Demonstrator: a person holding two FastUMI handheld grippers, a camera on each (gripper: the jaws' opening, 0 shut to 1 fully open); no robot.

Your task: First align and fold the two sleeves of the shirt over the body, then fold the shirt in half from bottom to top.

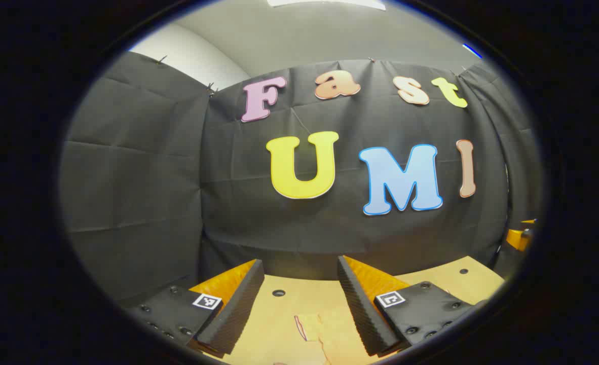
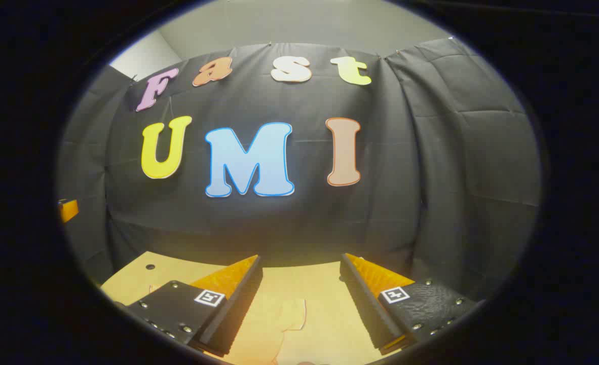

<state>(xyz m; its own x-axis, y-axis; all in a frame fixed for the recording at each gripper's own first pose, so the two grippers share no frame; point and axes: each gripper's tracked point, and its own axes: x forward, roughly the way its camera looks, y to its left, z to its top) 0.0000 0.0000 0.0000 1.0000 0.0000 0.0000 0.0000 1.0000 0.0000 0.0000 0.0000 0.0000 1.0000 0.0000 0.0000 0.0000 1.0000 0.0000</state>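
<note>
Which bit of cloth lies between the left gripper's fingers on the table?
Start at the yellowish table under the black booth wall. Between the open left gripper fingers lies a pale cloth. Its thin reddish edge line sets it apart from the bare tabletop.

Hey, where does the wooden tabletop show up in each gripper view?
Left gripper view: tabletop at bottom centre, spreading toward the right.
Right gripper view: tabletop at bottom centre, spreading toward the left.
Shared landmark: the black cloth wall rising behind its far edge.
</note>
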